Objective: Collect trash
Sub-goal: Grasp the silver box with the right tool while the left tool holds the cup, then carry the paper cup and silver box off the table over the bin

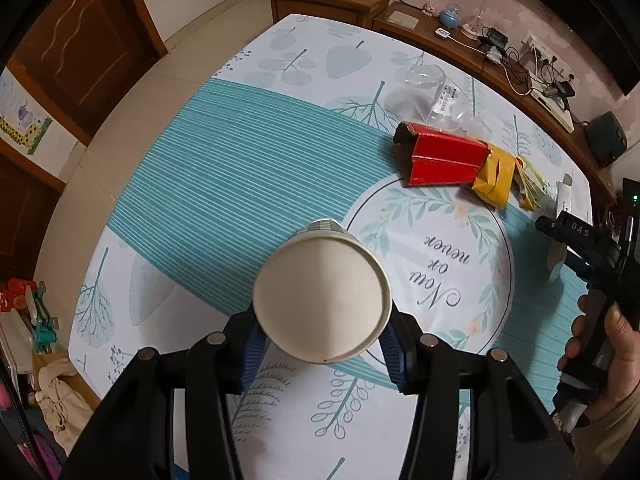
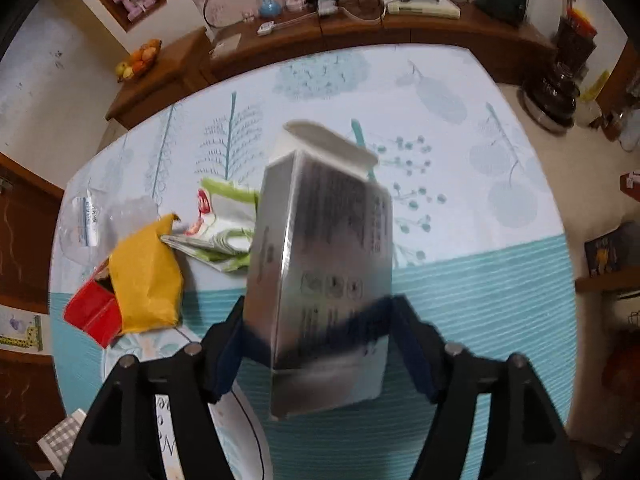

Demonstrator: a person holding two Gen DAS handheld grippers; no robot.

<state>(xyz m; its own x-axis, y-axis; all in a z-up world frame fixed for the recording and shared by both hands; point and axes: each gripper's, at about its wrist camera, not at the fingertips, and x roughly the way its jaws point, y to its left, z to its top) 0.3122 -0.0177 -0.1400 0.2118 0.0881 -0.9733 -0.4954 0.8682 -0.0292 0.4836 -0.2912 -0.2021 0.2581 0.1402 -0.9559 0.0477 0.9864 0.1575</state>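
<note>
Gripping a paper cup (image 1: 322,294), the left fingers (image 1: 251,354) match the right fingers (image 2: 224,364) clamping a silver carton (image 2: 320,280).

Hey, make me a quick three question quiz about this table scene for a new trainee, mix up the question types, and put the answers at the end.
1. True or false: the left gripper holds a paper cup.
2. Multiple choice: what does the right gripper hold? A) a silver box B) a banana C) a glass jar
3. Fill in: the yellow wrapper lies against the ____ carton on the table.

Key
1. True; its fingers press the cup's sides.
2. A, the silver box.
3. Red.
</note>
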